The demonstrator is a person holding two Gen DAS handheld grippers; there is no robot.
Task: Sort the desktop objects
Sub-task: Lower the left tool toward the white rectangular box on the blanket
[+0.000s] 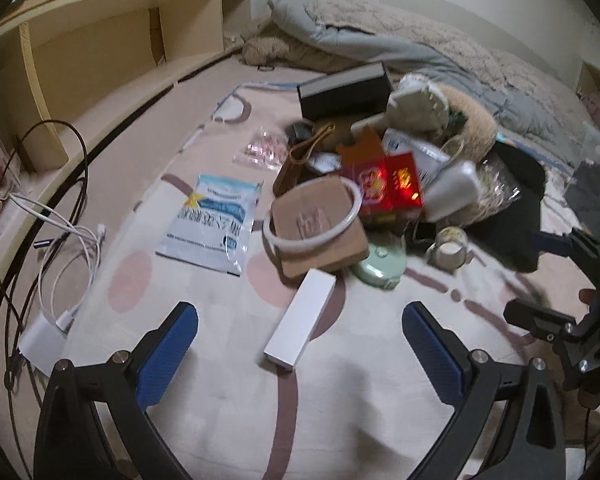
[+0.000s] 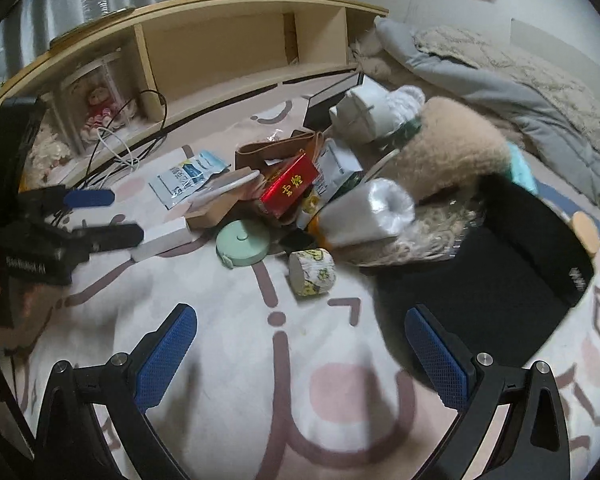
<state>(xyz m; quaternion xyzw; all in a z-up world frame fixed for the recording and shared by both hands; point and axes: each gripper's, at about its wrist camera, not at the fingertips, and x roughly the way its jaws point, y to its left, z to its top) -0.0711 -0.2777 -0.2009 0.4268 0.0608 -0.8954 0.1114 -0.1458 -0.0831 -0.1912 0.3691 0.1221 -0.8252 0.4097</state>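
A pile of small objects lies on a patterned bedsheet (image 1: pixel 204 380). A long white box (image 1: pixel 300 322) lies just ahead of my open, empty left gripper (image 1: pixel 300 320). Behind it are a brown box (image 1: pixel 320 232) with a white ring (image 1: pixel 312 216) on it, a green round tape measure (image 1: pixel 380 266), red boxes (image 1: pixel 388 188), a tape roll (image 1: pixel 450 246) and a blue-white packet (image 1: pixel 214 220). My right gripper (image 2: pixel 300 320) is open and empty, short of the tape roll (image 2: pixel 312 272) and green tape measure (image 2: pixel 242 246). A black storage box (image 2: pixel 492 260) stands at its right.
A wooden headboard shelf (image 1: pixel 100 52) runs along the left. White and black cables (image 1: pixel 60 232) with a charger lie beside it. A fuzzy beige plush (image 2: pixel 452 148), a white plastic roll (image 2: pixel 368 212) and a grey-beige quilt (image 1: pixel 440 44) lie behind the pile.
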